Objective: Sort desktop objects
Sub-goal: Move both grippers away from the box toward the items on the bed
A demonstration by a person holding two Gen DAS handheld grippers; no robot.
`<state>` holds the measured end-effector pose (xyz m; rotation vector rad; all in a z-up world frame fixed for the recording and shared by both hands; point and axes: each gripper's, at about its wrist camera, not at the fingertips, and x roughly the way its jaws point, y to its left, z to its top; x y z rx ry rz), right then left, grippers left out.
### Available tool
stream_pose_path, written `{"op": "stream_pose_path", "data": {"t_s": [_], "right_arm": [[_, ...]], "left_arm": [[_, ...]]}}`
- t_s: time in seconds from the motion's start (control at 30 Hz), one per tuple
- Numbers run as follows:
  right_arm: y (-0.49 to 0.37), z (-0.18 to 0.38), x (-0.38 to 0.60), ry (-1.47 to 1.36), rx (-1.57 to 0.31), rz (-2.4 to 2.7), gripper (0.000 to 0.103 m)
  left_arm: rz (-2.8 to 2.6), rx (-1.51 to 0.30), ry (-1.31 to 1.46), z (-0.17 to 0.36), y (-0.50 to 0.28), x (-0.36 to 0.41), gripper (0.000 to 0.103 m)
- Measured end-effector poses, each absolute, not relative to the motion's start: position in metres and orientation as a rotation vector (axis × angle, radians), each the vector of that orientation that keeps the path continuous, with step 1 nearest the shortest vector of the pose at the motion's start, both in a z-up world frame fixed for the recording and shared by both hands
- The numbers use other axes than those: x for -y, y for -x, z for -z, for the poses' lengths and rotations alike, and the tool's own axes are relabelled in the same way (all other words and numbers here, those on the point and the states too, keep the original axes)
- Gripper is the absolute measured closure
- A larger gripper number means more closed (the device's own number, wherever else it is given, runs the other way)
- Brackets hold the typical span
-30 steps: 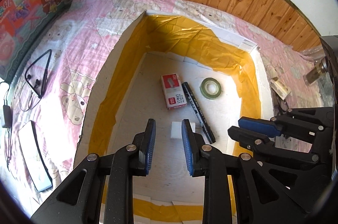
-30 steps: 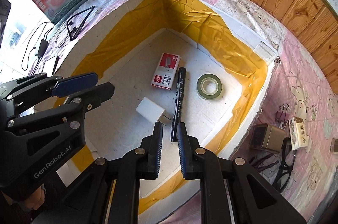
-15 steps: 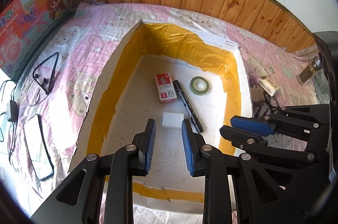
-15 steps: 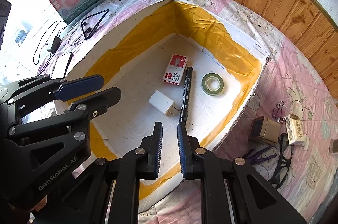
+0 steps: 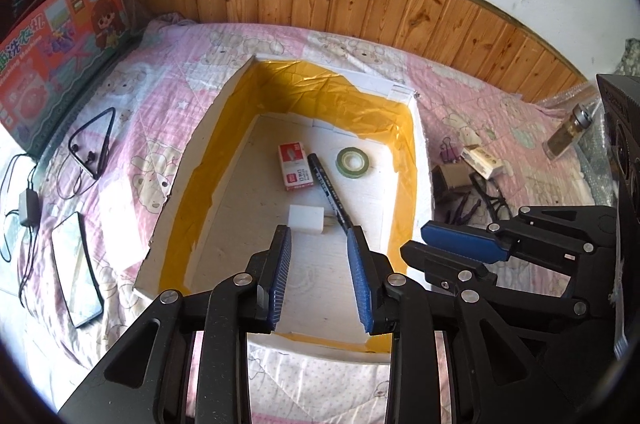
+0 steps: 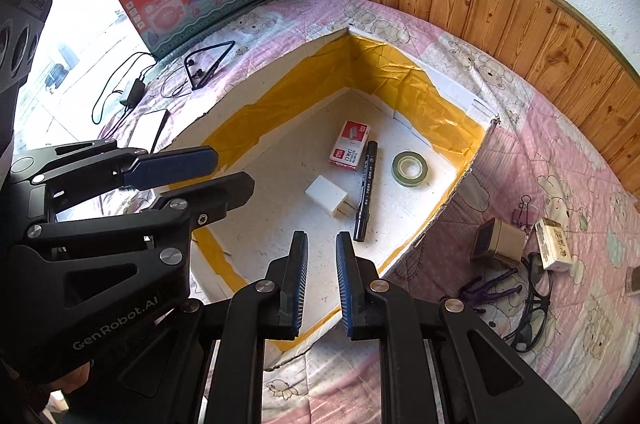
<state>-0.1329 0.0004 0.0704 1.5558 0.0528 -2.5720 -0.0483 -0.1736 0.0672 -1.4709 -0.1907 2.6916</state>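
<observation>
A white foam box lined with yellow tape (image 5: 404,159) (image 6: 460,127) lies on the pink bedspread. Inside it lie a red staple box (image 5: 294,171) (image 6: 350,145), a black marker (image 5: 330,193) (image 6: 366,189), a green tape roll (image 5: 353,162) (image 6: 411,168) and a white plug adapter (image 5: 306,218) (image 6: 328,195). My left gripper (image 5: 319,244) is open and empty above the box's near end. My right gripper (image 6: 322,244) is slightly open and empty above the box's near edge. Each gripper shows in the other's view.
Right of the box lie a small brown box (image 6: 498,244), a white carton (image 6: 554,244), a purple clip (image 6: 522,212), glasses (image 6: 534,304) and a bottle (image 5: 568,135). Left lie earphones (image 5: 94,147), a phone (image 5: 76,264), a charger (image 5: 28,203) and a toy box (image 5: 52,35).
Both grippers have pulled back and up from the box, so the box and its contents look smaller and farther. The right gripper's jaws have opened a little. Nothing in the box moved.
</observation>
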Motion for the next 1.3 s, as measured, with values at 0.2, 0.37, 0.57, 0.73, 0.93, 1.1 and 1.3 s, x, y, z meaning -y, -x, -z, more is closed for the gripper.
{"op": "stream_pose_path", "data": {"t_s": [0.2,0.37,0.57,0.73,0.93,1.1,1.3], "right_arm": [[0.105,-0.081,-0.004,-1.431,-0.055,2.621,0.086],[0.082,-0.087,-0.011,-1.350,-0.065,2.657,0.084],[0.055,-0.089,-0.028,-1.264,-0.014,2.700,0.081],[0.028,-0.085,-0.044,-1.188,0.019,2.744,0.081],[-0.004,-0.075,-0.079,-1.155,0.102,2.797,0.080],[-0.022,-0.058,-0.126,-1.208,0.224,2.853,0.076],[-0.025,-0.037,-0.189,-1.319,0.377,2.920,0.065]], "left_arm": [[-2.683,0.182,1.454,-0.074,0.036,0.158,0.070],[-2.670,0.181,1.444,-0.076,0.029,0.146,0.070],[-2.651,0.192,1.421,-0.078,0.020,0.129,0.069],[-2.616,0.208,1.388,-0.074,0.015,0.110,0.064],[-2.541,0.180,1.418,-0.060,0.017,0.075,0.063],[-2.469,0.167,1.452,-0.047,0.022,0.042,0.061],[-2.404,0.120,1.500,-0.024,0.036,-0.001,0.060]]}}
